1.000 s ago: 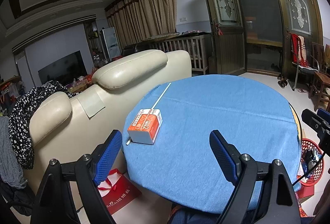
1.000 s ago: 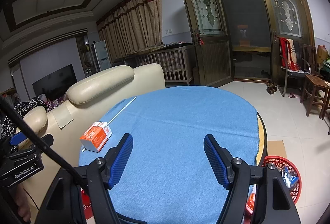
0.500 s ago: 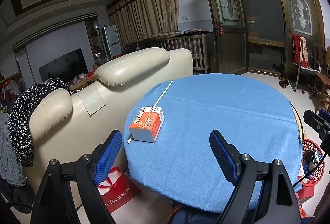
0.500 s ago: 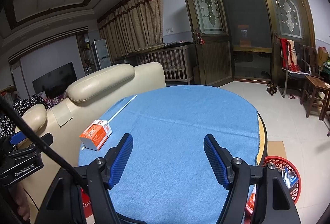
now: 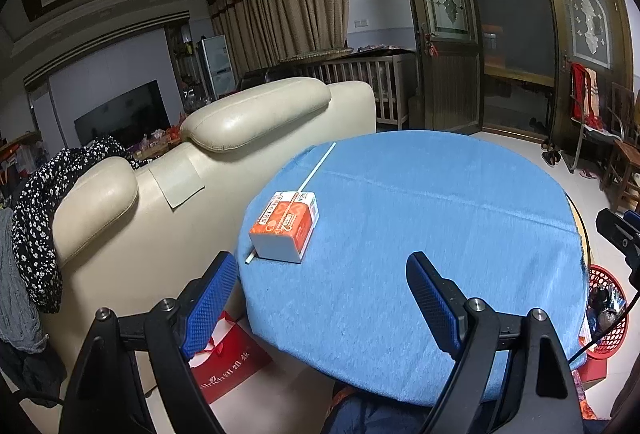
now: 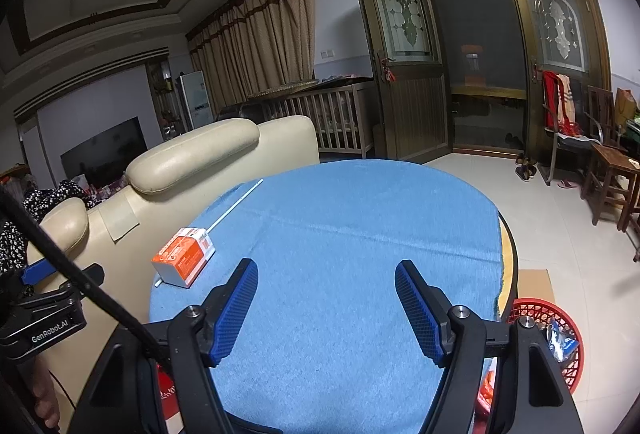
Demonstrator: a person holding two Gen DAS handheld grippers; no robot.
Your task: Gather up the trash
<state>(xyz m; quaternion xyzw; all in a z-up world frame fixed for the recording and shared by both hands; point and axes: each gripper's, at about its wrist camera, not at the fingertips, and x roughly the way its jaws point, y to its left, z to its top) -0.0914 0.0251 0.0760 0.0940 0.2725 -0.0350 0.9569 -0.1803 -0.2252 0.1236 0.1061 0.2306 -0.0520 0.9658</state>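
An orange-and-white cardboard carton [image 5: 286, 226] is seen left of centre on the round blue-clothed table [image 5: 440, 234], a white stick [image 5: 316, 166] beneath it. Both the left gripper [image 5: 320, 298] and the right gripper [image 6: 326, 304] are held spread and empty, presumably readied for pickup toward the red plastic basket [image 6: 560, 338] at lower right.

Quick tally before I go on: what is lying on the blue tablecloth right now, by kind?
Orange and white carton: 1
Thin white stick, its near part hidden under the carton: 1
Total: 2

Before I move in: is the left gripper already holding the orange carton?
No: the left gripper is open and empty, short of the orange carton.
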